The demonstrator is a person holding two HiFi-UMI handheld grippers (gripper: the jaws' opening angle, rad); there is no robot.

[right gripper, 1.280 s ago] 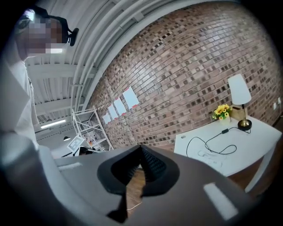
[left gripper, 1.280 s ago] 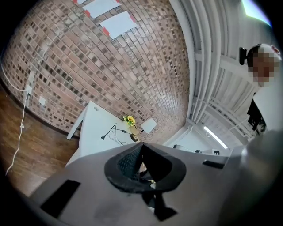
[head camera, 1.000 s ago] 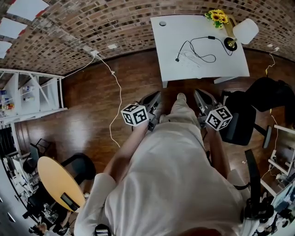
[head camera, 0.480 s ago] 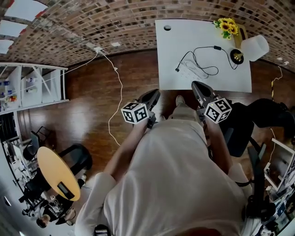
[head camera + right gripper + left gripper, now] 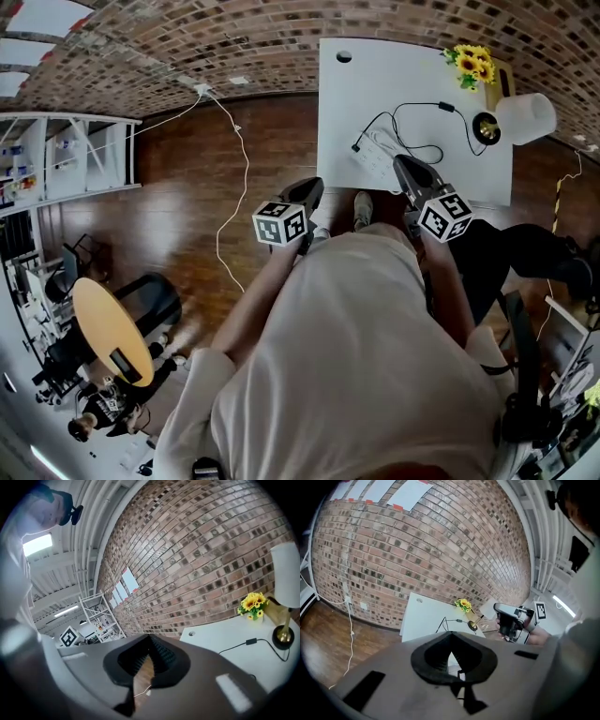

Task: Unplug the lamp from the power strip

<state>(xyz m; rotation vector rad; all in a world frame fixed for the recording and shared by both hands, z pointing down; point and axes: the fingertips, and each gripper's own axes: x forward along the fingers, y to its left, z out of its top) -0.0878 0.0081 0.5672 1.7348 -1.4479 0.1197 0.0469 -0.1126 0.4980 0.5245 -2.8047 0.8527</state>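
Head view: the person stands just short of the white table's (image 5: 412, 75) near edge. The lamp (image 5: 523, 118) sits at its right edge, beside the sunflowers (image 5: 474, 64) in the far right corner. Its black cord (image 5: 412, 105) loops leftward to a plug that seems to be in the pale power strip (image 5: 380, 161), near the near edge. The left gripper (image 5: 314, 184) is off the table's near-left corner. The right gripper (image 5: 401, 161) reaches over the near edge, likely because it is making for the plug.

Left gripper view: the left gripper (image 5: 450, 637) has its fingers together on nothing, pointing at the table (image 5: 423, 616).

Right gripper view: the right gripper (image 5: 150, 641) is likewise closed and empty, with the lamp (image 5: 286, 573) and cord (image 5: 249, 641) ahead.
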